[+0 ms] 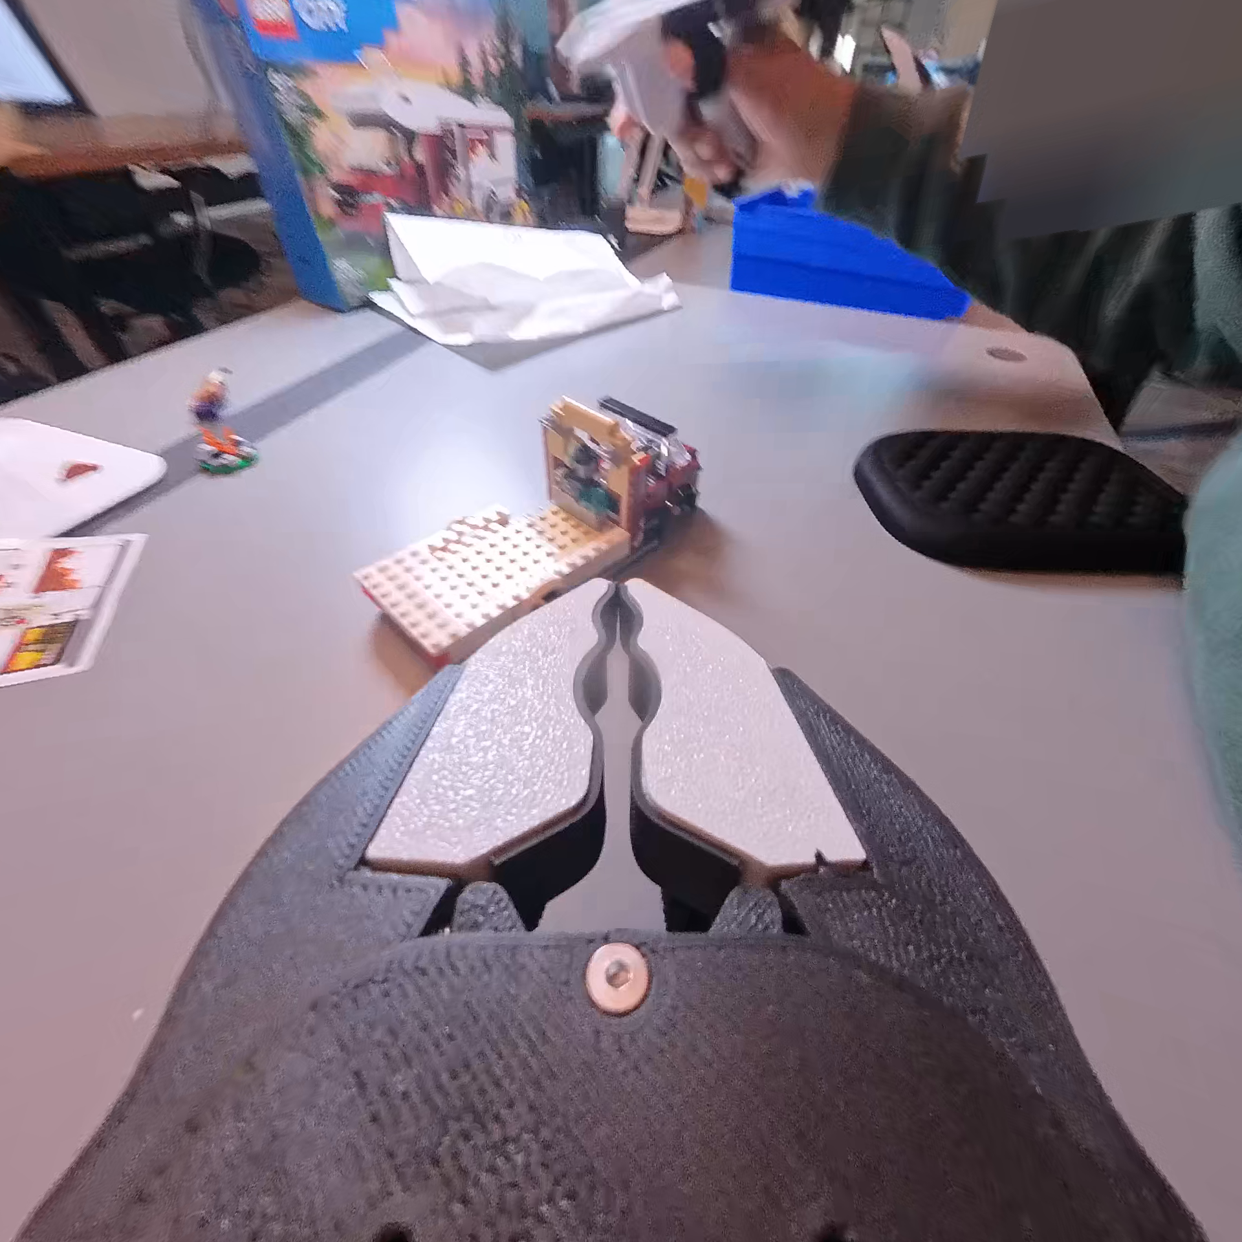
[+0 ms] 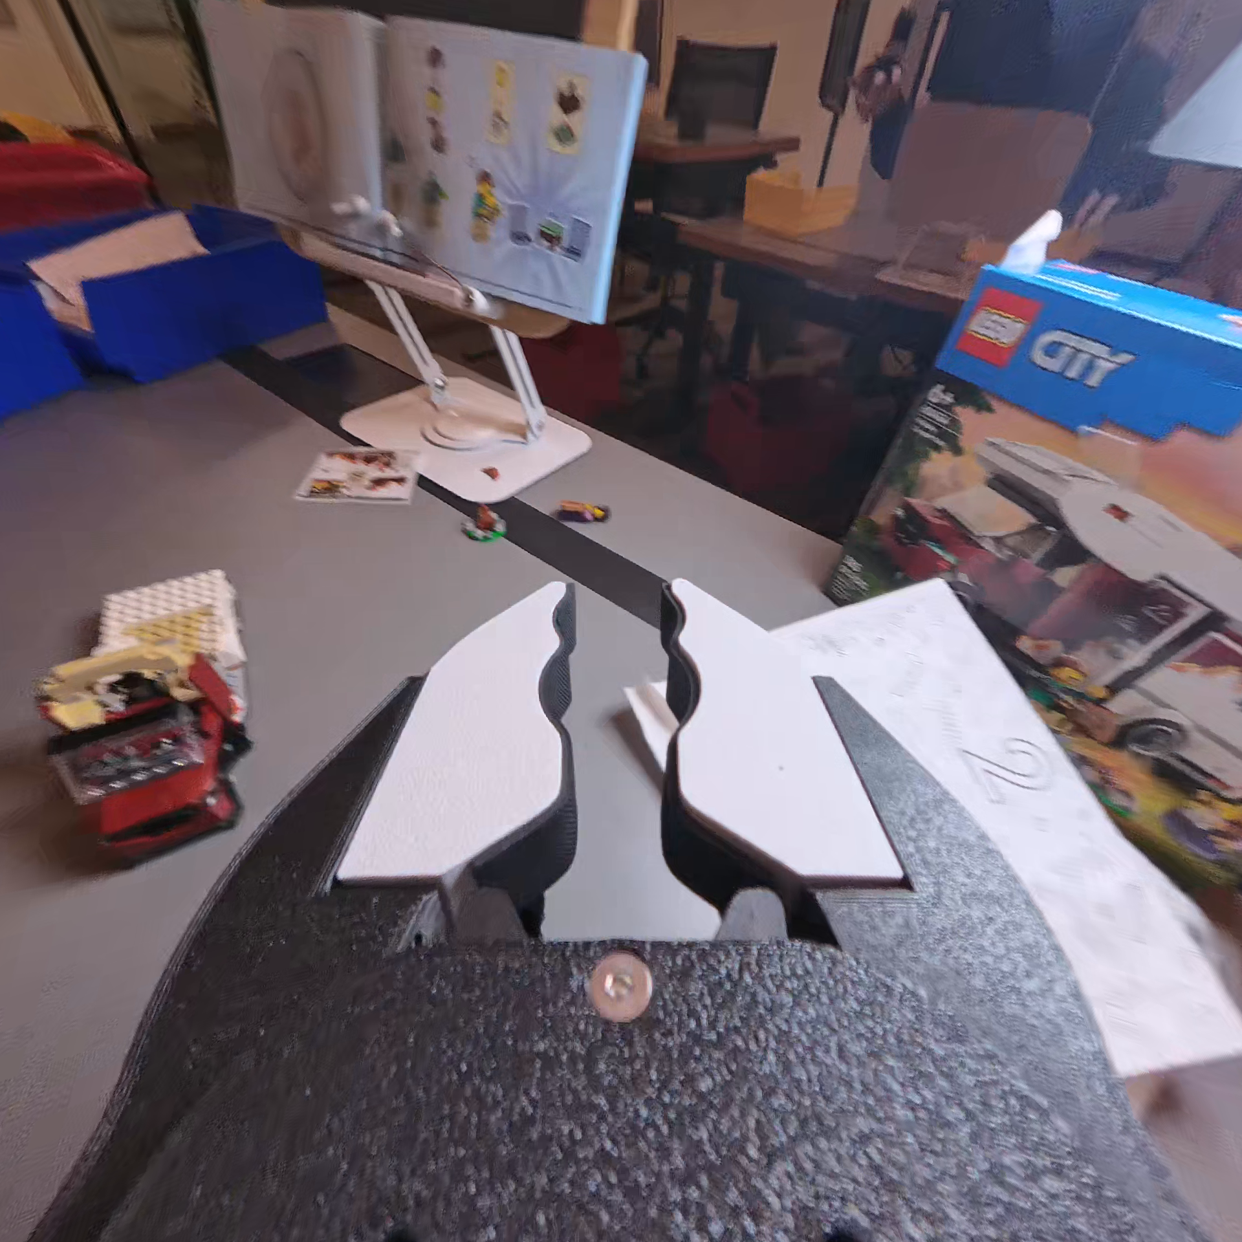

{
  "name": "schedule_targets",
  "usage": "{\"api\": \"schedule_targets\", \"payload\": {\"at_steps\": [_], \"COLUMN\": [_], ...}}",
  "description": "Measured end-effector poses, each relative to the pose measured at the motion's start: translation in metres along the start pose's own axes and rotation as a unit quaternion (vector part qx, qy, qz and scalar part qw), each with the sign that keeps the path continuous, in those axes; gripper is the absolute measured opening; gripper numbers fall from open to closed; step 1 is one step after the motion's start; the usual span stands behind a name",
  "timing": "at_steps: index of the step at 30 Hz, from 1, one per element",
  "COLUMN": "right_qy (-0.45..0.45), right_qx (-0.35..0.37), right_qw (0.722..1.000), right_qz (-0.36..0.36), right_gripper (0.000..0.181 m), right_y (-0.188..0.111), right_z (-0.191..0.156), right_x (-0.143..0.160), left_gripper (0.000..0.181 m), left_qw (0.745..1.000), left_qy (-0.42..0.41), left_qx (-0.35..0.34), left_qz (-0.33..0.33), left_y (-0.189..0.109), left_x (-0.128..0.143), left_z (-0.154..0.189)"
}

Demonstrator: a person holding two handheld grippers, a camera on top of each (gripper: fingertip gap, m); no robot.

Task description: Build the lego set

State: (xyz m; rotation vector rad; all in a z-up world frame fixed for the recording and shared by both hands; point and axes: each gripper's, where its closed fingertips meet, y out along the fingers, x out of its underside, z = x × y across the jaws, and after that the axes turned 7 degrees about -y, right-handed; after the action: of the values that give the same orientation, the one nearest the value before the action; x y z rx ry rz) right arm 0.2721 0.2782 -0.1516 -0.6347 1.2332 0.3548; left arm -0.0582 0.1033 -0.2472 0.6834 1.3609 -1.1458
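Note:
The partly built lego vehicle (image 1: pixel 537 537) stands mid-table: a tan studded floor plate, a tan wall and a dark red cab behind it. My left gripper (image 1: pixel 615 595) is shut and empty, its tips just in front of the plate's near corner. In the right wrist view the same build (image 2: pixel 148 719) lies at the left, cab nearest. My right gripper (image 2: pixel 618 598) is open and empty above the table, next to a white paper bag (image 2: pixel 941 773). A minifigure (image 1: pixel 212 403) and a small green-based piece (image 1: pixel 225 453) sit on the far left.
The lego box (image 2: pixel 1075 537) stands at the right behind the bag. The instruction booklet (image 2: pixel 437 168) rests on a white stand (image 2: pixel 470 437), with a sticker sheet (image 2: pixel 359 476) beside it. There are blue bins (image 2: pixel 168 302) at the far left. A black padded object (image 1: pixel 1021 497) sits by the table edge. From either gripper's tips it is about 30 cm to the small green-based piece (image 1: pixel 225 453). It is also in sight in the right wrist view (image 2: pixel 476 523).

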Motion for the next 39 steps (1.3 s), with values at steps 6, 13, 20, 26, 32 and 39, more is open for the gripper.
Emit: {"api": "schedule_targets", "payload": {"at_steps": [6, 13, 20, 26, 32, 39], "right_qy": [0.062, 0.071, 0.006, -0.002, -0.008, -0.015], "right_qx": [0.005, 0.032, 0.048, 0.034, 0.010, 0.051], "right_qw": [0.989, 0.985, 0.983, 0.982, 0.985, 0.983], "right_qz": [0.134, 0.153, 0.176, 0.188, 0.171, 0.174], "right_gripper": [0.000, 0.000, 0.000, 0.000, 0.000, 0.000], "right_y": [-0.005, 0.000, -0.019, -0.024, -0.013, -0.020], "right_z": [-0.127, -0.203, -0.193, -0.200, -0.211, -0.194], "right_x": [-0.027, -0.009, -0.009, -0.016, -0.010, -0.010], "left_gripper": [0.000, 0.000, 0.002, 0.017, 0.043, 0.041], "left_qw": [0.994, 0.981, 0.972, 0.941, 0.897, 0.801], "left_qy": [-0.009, 0.013, 0.034, 0.052, 0.029, 0.030], "left_qx": [-0.082, -0.159, -0.208, -0.318, -0.433, -0.485], "left_qz": [0.075, 0.110, 0.104, 0.101, -0.085, -0.350], "left_y": [-0.029, -0.046, -0.049, -0.110, -0.216, -0.298], "left_x": [-0.026, -0.037, -0.035, -0.088, -0.129, -0.044], "left_z": [-0.028, -0.048, -0.059, -0.097, -0.214, -0.383]}}
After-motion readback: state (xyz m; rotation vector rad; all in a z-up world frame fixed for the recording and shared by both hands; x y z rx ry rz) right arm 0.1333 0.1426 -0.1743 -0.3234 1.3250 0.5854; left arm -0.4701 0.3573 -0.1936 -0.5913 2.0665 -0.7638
